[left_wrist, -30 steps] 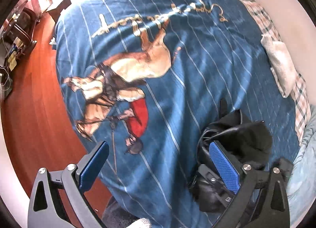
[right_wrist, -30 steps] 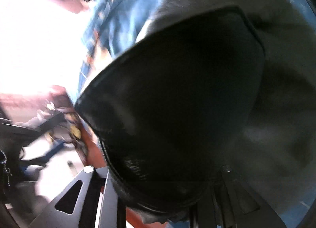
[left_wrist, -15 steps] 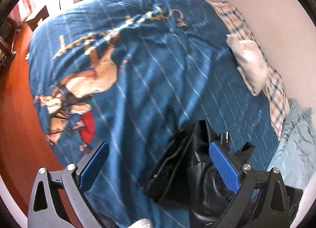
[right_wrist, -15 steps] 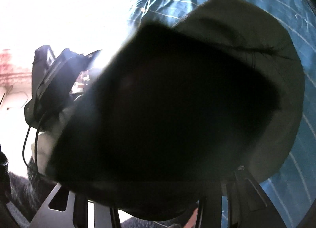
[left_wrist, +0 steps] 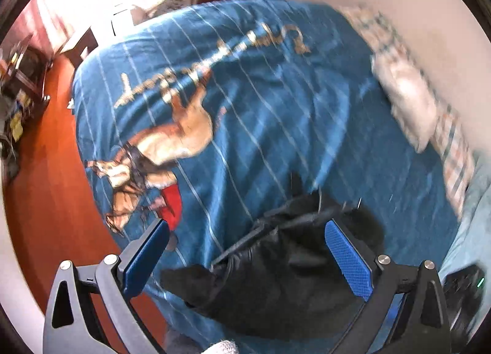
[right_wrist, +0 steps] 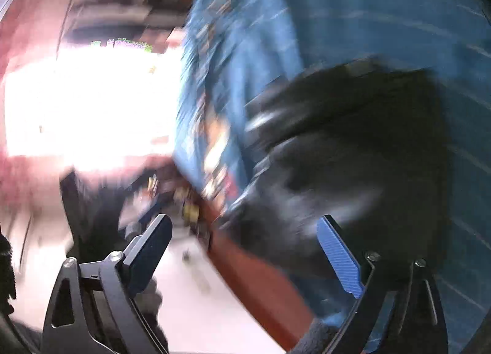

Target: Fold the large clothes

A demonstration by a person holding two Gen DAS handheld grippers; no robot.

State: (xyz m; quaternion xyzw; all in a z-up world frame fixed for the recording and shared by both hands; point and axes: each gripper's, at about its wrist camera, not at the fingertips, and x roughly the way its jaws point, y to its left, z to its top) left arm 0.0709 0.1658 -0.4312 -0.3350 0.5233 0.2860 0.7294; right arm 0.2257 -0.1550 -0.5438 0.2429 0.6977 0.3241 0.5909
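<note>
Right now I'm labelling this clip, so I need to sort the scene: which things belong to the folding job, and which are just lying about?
Part of the job:
- crumpled black leather-look garment on the bed
- left gripper, open above it
- right gripper, opening, nothing between its pads

Just lying about:
- blue striped bedspread with horse print
- white fluffy pillow
- checked sheet
</note>
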